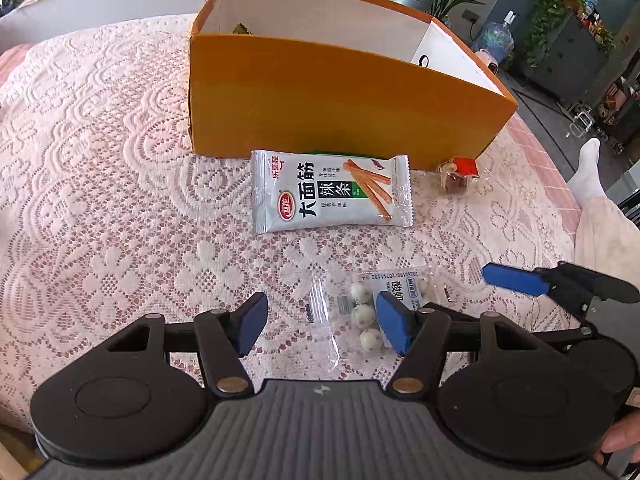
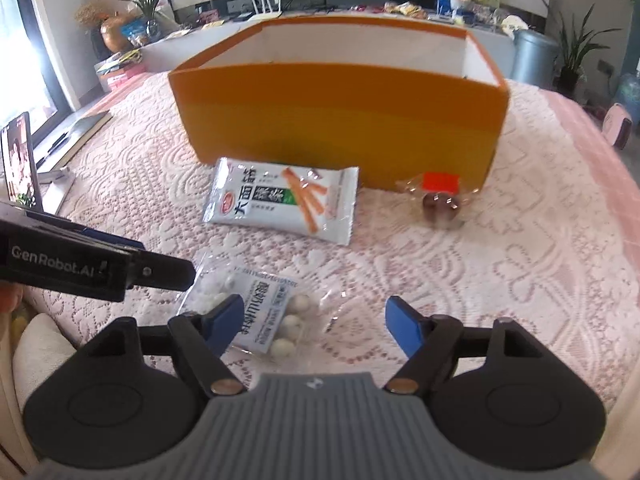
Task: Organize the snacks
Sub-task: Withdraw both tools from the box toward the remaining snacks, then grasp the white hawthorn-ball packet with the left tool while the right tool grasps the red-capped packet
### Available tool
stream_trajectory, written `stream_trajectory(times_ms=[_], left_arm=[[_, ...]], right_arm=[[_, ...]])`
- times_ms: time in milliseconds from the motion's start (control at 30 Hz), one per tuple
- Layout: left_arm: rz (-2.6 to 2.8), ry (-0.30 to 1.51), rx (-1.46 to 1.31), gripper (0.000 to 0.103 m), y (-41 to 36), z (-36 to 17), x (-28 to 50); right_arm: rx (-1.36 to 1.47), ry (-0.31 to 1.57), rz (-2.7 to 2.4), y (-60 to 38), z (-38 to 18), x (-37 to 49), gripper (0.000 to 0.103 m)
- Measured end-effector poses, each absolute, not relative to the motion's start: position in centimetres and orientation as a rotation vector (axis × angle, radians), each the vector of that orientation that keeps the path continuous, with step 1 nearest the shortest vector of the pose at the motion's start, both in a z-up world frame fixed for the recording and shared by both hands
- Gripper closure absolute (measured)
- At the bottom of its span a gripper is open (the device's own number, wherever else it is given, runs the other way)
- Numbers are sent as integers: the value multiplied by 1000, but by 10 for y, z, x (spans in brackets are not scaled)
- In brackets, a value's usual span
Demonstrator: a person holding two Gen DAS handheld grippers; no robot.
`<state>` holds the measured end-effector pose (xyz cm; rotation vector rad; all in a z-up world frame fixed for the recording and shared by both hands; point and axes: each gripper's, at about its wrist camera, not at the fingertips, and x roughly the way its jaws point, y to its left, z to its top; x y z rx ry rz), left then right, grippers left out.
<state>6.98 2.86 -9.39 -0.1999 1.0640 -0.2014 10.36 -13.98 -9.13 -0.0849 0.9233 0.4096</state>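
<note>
Lace cloth: pink-and-white lace tablecloth [image 1: 100,168] covers the table and carries every item.
Box: orange cardboard box [image 1: 320,112] with a white interior stands open-topped at the far side of the table. One dark item shows just above its near wall in the left wrist view; the contents are otherwise hidden.
Spicy strip packet: silver latiao packet [image 1: 332,194] lies flat just in front of the box wall.
Ball snack bag: clear bag of white balls [image 1: 366,314] lies nearest both claws, well apart from the box.
Red-label candy: small clear-wrapped candy with a red label [image 1: 458,178] lies near the box's right corner.
Left claw: left claw [image 1: 324,328] is spread wide and holds nothing; it is low over the ball snack bag, its right finger over the bag's label.
Right claw: right claw [image 2: 314,326] is likewise wide open and empty, with the same bag partly between its fingers.
Step in hand: judged as approach to pick the ball snack bag; three snacks remain outside the box.
Next move: lower one claw, close on the thin film edge, lift, carry over the box rim.
View difference: right wrist view alone shows a phone on a stand [image 2: 20,160] at the left table edge; left wrist view alone shows the item inside the box.
</note>
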Motion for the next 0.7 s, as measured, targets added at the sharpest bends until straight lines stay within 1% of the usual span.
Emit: stream_trajectory(times_ms=[400,467,533,700], left_arm=[[-242,1074,-183,34,31,-103,75],[-255,1060,-161,34,28,-103,74],[-279,1058,-136,33,23,-105,75],[-332,1060,-60,31,8,-112,73]], right_arm=[[-81,988,445,-125,-107,116,30],[-70,983,427,-132,-104,119,34],[-92,970,395,-139,-103,120,43],[-81,981,348,-155,-105,122,44]])
